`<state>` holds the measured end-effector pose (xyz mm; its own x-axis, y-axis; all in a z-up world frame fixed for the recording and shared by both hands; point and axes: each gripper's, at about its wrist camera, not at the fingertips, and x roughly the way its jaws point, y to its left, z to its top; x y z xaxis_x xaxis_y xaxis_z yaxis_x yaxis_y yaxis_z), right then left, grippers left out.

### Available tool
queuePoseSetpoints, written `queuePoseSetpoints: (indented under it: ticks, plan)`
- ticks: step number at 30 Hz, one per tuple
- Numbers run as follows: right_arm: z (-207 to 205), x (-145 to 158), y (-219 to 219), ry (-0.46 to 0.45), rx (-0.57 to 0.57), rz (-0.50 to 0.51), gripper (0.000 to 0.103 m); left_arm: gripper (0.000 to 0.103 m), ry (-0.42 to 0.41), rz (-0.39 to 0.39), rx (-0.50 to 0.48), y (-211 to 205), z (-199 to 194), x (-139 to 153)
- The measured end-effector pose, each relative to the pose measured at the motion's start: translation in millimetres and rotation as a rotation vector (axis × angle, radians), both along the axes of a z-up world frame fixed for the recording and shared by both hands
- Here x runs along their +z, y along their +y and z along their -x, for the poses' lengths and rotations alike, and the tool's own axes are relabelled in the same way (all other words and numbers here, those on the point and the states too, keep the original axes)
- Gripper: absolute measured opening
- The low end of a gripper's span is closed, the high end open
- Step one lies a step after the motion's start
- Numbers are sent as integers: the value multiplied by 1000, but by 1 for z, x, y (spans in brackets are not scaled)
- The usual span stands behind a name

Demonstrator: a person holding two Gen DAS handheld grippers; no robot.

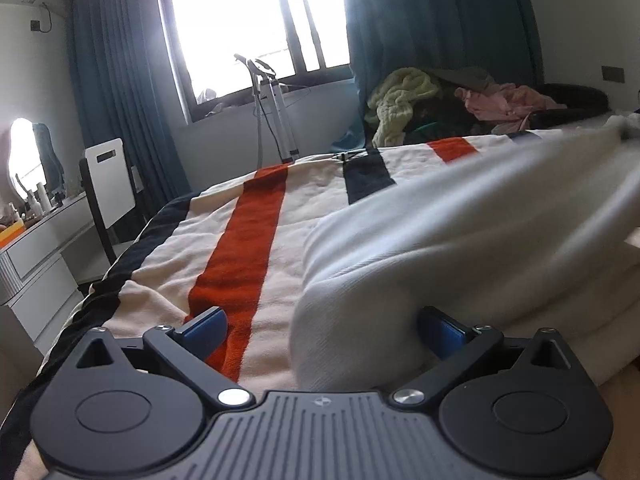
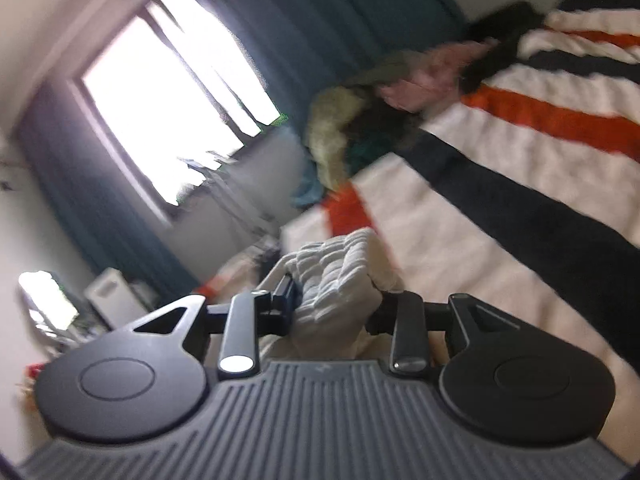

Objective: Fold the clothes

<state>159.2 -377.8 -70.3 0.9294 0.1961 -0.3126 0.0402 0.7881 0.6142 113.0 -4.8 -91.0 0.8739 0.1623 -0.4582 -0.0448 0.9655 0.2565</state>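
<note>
Left gripper (image 1: 322, 332) sits low over the near edge of the bed, its blue-padded fingers (image 1: 206, 330) spread wide apart, and a rounded fold of the white garment (image 1: 440, 240) bulges in between them without being pinched; the right-hand pad presses against the cloth, the left-hand pad hangs over the orange stripe of the striped blanket (image 1: 236, 256). That white garment lies heaped across the near right part of the bed, blurred toward the right edge. Over on the right wrist view the picture is tilted hard and smeared, but the right gripper (image 2: 334, 308) is plainly clamped on a ribbed, bunched part of the white garment (image 2: 340, 276), cloth squeezed between the two black fingers (image 2: 284, 300) and puffing out above them, raised off the striped blanket (image 2: 520, 160). At the far edge of the bed, against the teal curtain (image 1: 420, 32), a pile of clothes (image 1: 452, 96) is stacked, pale yellow knit on the left, pink on the right, something dark beneath. Bright window (image 1: 248, 20) behind, a garment steamer stand (image 1: 272, 108) on the floor under it, and a white chair (image 1: 108, 176) beside a white dresser (image 1: 36, 256) off the bed's left edge.
</note>
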Motion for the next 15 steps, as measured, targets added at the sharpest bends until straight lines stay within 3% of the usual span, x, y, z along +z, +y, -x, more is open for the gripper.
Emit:
queuePoseSetpoints:
  ticks: [3,6,8,10,13,15]
  plan:
    - [4,-26,-9,82,-40,-47,46,103,3,13,8,2,2,0]
    - [13,-38,-12,110,-69,-64,63,103,10,12,15,2,4,-1]
    - [13,-45,-18,147,-75,-129,83,103,19,21,24,4,5,-1]
    - [14,-55,-23,187,-56,-249,84,103,26,49,37,8,7,0]
    - [16,-78,-33,223,17,-526,84,103,39,130,75,20,9,2]
    - [16,-76,-30,236,32,-490,83,103,51,187,103,29,9,4]
